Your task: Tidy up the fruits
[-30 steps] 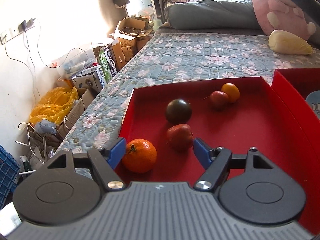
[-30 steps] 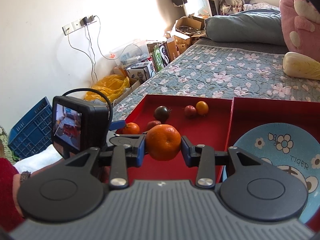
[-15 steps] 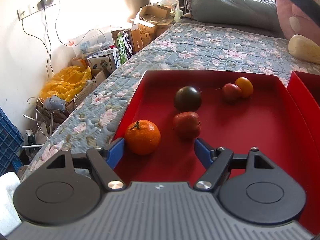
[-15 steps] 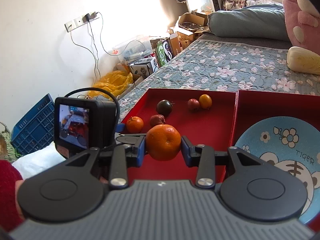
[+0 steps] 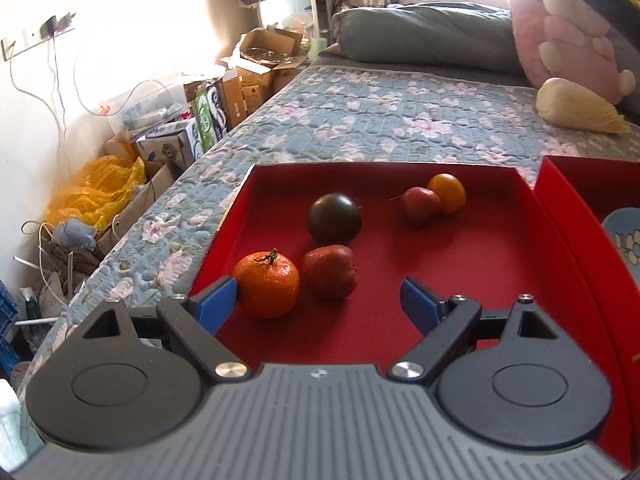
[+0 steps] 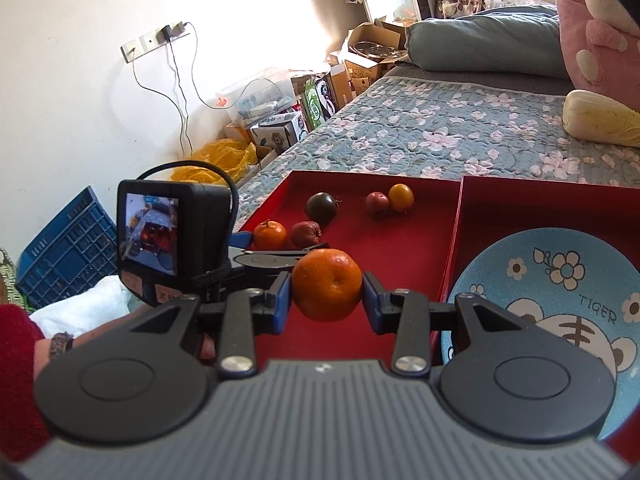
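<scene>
On a flower-patterned quilt point(image 5: 360, 120), the left gripper point(image 5: 320, 296) hangs low over the near end of a red tray point(image 5: 500, 280), its blue-padded jaws opening and already spread wide. A stemmed mandarin point(image 5: 266, 284) and a wrinkled red fruit point(image 5: 330, 270) lie in the gap between the pads; the left pad sits just beside the mandarin, though whether it touches the peel cannot be told from this angle. Farther back in the tray lie a dark round fruit point(image 5: 334, 218) and, at the far right, a small red fruit point(image 5: 420, 206) touching a small orange one point(image 5: 448, 192).

The right gripper point(image 6: 326, 294) is clamped on a second mandarin point(image 6: 326, 290), held clear above the tray's near right side. Just to the right, a second red tray point(image 6: 540, 208) holds a blue plate point(image 6: 560, 280) with a tiger drawing and flowers. A pale cabbage point(image 6: 600, 118) rests on the quilt at the far right, near a pink plush toy point(image 6: 592, 32).
</scene>
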Available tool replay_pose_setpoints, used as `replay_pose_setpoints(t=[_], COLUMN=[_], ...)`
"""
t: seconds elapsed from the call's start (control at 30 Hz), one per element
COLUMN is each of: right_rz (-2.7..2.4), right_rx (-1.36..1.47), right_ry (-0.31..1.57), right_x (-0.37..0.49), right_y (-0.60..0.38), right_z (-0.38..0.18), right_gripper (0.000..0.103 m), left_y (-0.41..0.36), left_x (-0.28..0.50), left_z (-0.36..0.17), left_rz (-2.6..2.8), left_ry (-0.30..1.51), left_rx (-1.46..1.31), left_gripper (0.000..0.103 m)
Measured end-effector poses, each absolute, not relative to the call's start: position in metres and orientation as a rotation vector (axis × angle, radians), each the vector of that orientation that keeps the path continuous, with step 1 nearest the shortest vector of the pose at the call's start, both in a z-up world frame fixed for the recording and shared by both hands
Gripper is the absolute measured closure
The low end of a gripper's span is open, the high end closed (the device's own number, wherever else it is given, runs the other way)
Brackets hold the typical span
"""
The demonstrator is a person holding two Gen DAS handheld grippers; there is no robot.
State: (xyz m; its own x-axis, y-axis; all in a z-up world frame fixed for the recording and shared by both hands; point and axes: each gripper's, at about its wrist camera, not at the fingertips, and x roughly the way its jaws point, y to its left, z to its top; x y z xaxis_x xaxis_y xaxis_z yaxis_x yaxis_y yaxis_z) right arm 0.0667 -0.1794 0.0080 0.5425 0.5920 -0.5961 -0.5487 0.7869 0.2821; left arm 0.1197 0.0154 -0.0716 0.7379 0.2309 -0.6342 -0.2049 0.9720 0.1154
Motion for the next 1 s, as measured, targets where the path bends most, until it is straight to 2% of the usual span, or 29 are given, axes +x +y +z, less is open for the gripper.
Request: replay_pose_setpoints(t=[0.17,0.23,0.3,0.37,0.5,0.67,1.0], right_rz=[0.694,0.698,0.693,0.688,0.678,0.669,0.668], right_rx=[0.056,0.053,0.053,0.053,0.058,0.055,0.051], right_ry=[0.726,0.725,0.729,0.730,0.727,0.727,0.740], right_x=[0.064,0.064,0.064,0.064,0.065,0.064,0.065], right_y=[-0.173,-0.173,-0.173,-0.174,-0.176,-0.178,-0.180], right_z=[0.010,0.010,0.009,0.009,0.010,0.009,0.008], right_gripper=[0.062,0.062,0.062,0.062,0.062,0.062,0.062], left_y=[0.027,0.037,0.048,0.043,0.047,0.059,0.029], left_x=[0.115,0.118,0.119,0.120,0.124,0.136,0.151], left_z=[-0.061,-0.064,-0.064,-0.061,-0.053,-0.047,-0.052], left_rz=[0.274,0.333,0.327,0.301,0.266,0.175,0.110], left_ry=[0.665,0.688,0.691,0.675,0.653,0.673,0.618], left_rx=[-0.038,-0.038,-0.097,-0.064,-0.112,-0.161,0.052], left_gripper=[0.019,0.028,0.031,0.041,0.048,0.049,0.049])
